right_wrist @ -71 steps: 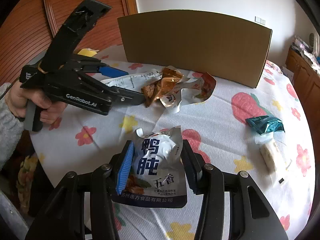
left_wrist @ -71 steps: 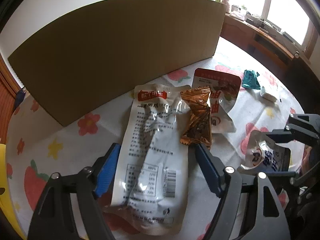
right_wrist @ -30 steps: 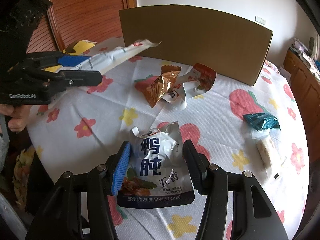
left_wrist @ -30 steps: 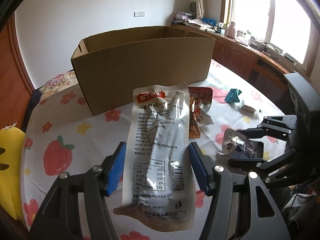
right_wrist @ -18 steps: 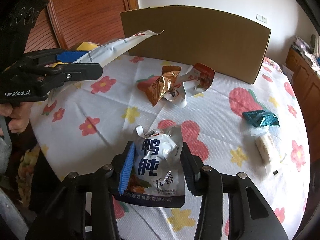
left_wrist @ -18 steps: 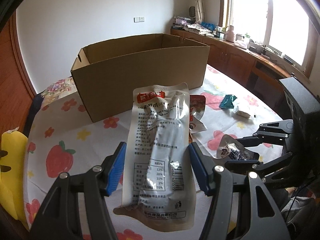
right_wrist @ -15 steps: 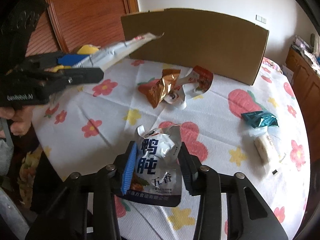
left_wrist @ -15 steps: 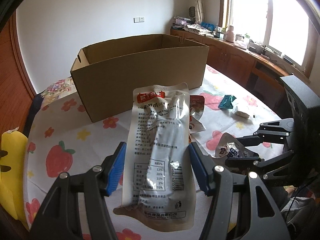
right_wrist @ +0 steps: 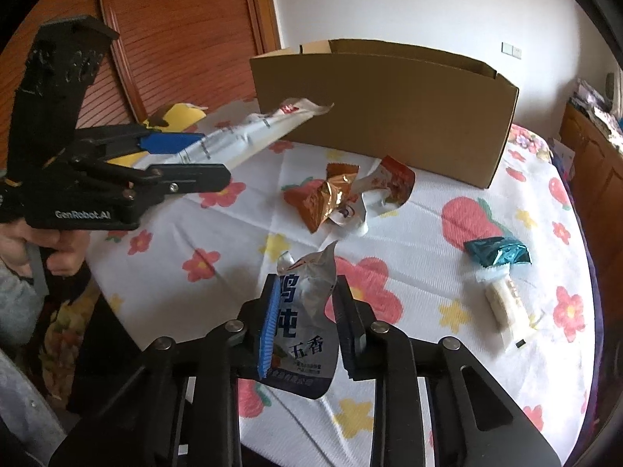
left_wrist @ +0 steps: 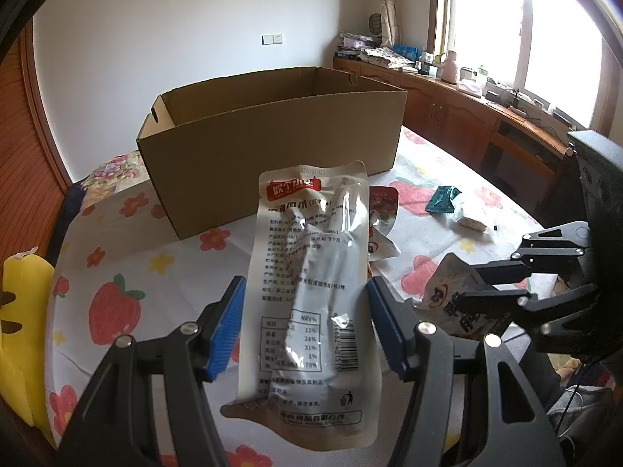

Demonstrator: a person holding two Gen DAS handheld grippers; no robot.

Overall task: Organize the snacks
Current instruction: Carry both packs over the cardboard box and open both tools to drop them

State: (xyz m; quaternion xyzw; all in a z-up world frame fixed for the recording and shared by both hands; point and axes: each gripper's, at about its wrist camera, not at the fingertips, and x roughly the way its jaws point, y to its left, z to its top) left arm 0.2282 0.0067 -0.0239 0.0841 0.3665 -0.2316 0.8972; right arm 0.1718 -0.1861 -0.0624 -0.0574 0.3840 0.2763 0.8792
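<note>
My left gripper [left_wrist: 305, 292] is shut on a long white snack pouch [left_wrist: 311, 272], which it holds flat above the flowered tablecloth [left_wrist: 175, 257]; from the right wrist view that left gripper [right_wrist: 183, 159] points the pouch [right_wrist: 249, 136] at an open cardboard box [right_wrist: 389, 116]. My right gripper [right_wrist: 307, 284] is closing its jaws on a crumpled silver-and-blue pouch [right_wrist: 307, 323], pads pressing its sides, just above the cloth. The left wrist view shows this right gripper [left_wrist: 490, 284] and its pouch [left_wrist: 447, 295] at the right. The box [left_wrist: 272, 155] stands behind.
An orange wrapper [right_wrist: 327, 198] and a red-and-white pouch [right_wrist: 389, 183] lie before the box. A teal packet [right_wrist: 498, 251] and a white bar [right_wrist: 506, 303] lie to the right. A yellow object [left_wrist: 19, 311] sits at the table's left edge; a person's hand [right_wrist: 58, 249] grips the left tool.
My right gripper's jaws have narrowed onto the silver-and-blue pouch, crumpling it and raising it slightly. The left gripper stays nearly still, holding the white pouch.
</note>
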